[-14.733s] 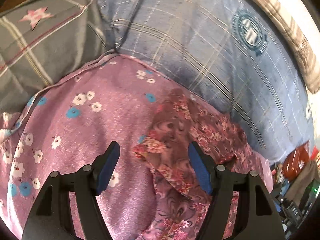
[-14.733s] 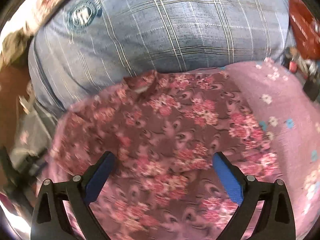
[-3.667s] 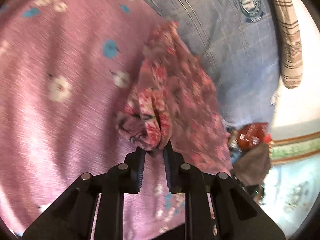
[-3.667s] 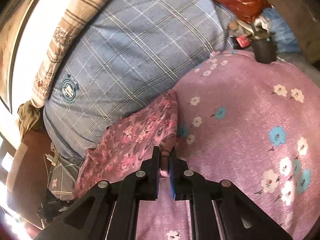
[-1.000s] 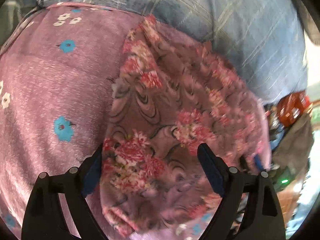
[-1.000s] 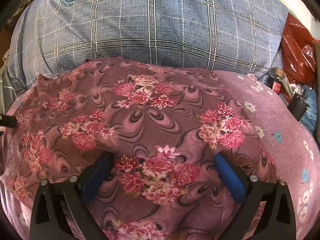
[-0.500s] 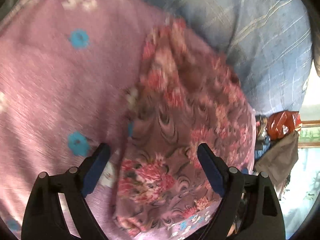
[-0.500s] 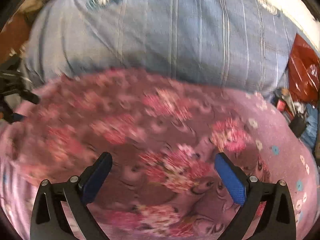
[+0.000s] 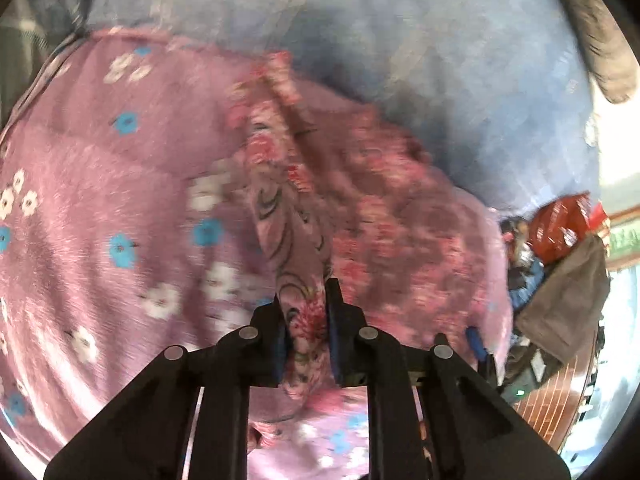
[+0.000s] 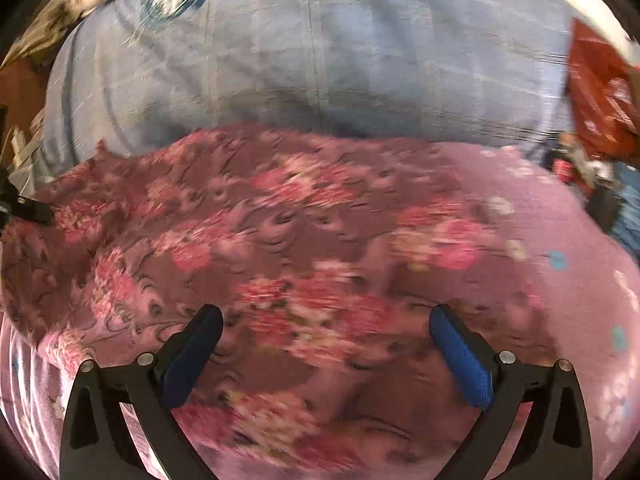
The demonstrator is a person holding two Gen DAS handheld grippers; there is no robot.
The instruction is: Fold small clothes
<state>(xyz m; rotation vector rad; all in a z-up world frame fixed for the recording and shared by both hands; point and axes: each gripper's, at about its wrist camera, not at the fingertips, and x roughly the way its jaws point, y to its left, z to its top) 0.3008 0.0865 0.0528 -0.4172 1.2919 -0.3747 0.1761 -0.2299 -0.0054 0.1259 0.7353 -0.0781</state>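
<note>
My left tool (image 9: 306,330) pinches the floral garment (image 9: 360,200) edge, my right tool (image 10: 326,344) gapes empty above it, so, though blurred, I probably fold across next.

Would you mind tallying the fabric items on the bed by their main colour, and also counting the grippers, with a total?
Maroon floral garment: 1, pinched by the left gripper
Purple flowered bedsheet: 1
Blue checked pillow: 1
Grippers: 2, the left one and the right gripper, which is open over the garment
Total: 5
</note>
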